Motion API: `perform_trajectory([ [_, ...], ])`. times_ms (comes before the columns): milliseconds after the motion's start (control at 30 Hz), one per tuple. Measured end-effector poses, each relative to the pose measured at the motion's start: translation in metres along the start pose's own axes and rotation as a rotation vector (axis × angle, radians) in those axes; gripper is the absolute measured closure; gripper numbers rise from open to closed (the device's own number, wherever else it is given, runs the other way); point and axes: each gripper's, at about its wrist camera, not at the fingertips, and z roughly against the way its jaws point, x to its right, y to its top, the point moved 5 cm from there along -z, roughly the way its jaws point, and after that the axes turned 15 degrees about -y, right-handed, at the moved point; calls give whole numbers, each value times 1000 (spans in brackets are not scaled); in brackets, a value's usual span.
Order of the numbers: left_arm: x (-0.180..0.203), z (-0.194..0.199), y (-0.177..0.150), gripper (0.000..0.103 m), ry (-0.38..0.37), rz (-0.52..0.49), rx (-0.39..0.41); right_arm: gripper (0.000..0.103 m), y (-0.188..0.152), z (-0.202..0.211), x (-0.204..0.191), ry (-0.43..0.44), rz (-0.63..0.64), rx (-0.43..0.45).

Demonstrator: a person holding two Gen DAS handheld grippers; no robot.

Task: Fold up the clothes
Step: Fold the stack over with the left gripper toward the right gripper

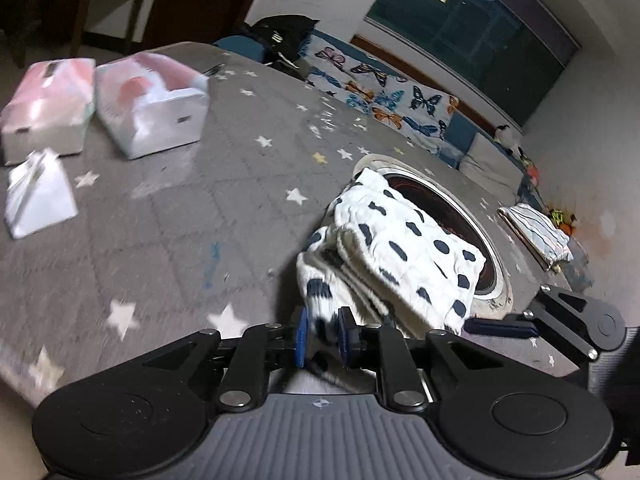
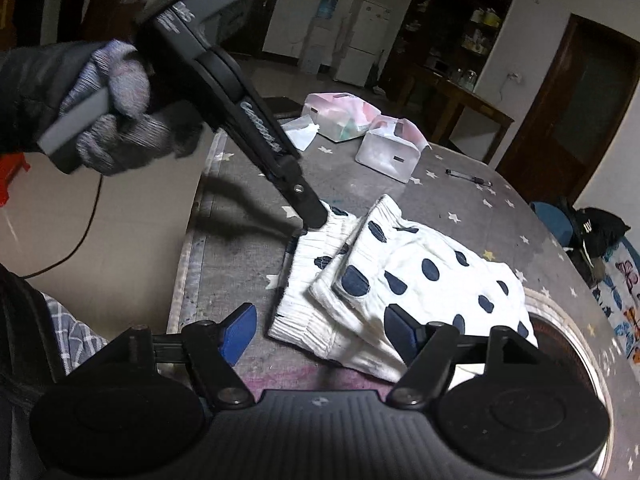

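A grey star-printed cover [image 1: 168, 208] spreads over the bench, with a round dark-centred inset [image 1: 452, 232] sunk into it. Toward one end stand two pink-and-white tissue packs [image 1: 152, 108] side by side, and a smaller white packet [image 1: 38, 194] lies just beside them. A dark pen [image 2: 468, 176] lies on the cover, apart from the packs. A folded striped cloth [image 1: 538, 232] rests near the far edge. Along that side runs a butterfly-print cushion [image 1: 384, 92], with a black bag [image 1: 286, 36] at its end. Across the room stand a white fridge [image 2: 366, 42], a water dispenser [image 2: 320, 36] and a wooden side table [image 2: 464, 100].
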Motion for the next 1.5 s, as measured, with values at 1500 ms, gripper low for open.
perform_trajectory([
  [1500, -9, -33, -27, 44, -291, 581, 101, 69, 6, -16, 24, -83, -195, 9],
])
